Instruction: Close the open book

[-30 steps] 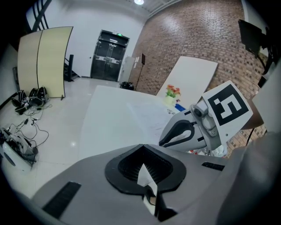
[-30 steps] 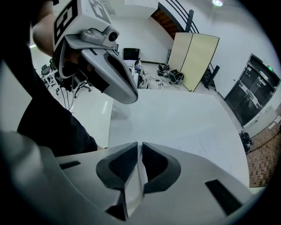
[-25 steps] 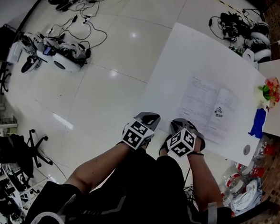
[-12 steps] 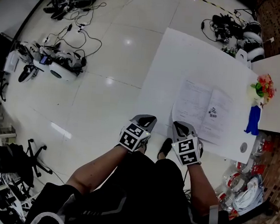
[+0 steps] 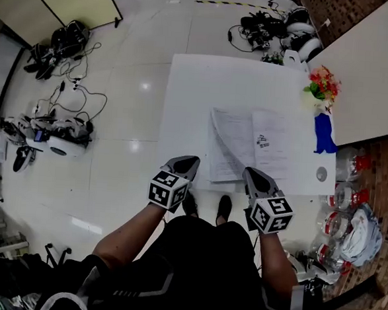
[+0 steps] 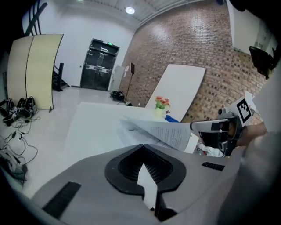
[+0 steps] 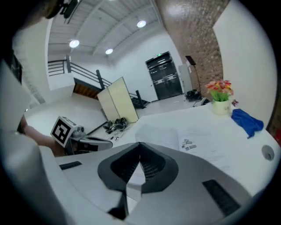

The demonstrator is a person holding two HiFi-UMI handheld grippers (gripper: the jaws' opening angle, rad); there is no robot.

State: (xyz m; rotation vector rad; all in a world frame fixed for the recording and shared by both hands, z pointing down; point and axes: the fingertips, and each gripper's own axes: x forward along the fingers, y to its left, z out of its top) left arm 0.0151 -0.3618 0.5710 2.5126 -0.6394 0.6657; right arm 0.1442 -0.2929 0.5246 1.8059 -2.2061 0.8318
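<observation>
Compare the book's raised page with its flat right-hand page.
Pose: the raised page curves up off the table; the flat page lies down on it.
Contact: the right gripper pinches the raised page's edge; nothing touches the flat page.
Print: the flat page carries a small dark mark; the raised page shows only lines of text.
Both are white printed sheets of the same book.

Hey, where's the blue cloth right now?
In the head view the blue cloth lies at the white table's right edge, just below the flowers and right of the open book.
</observation>
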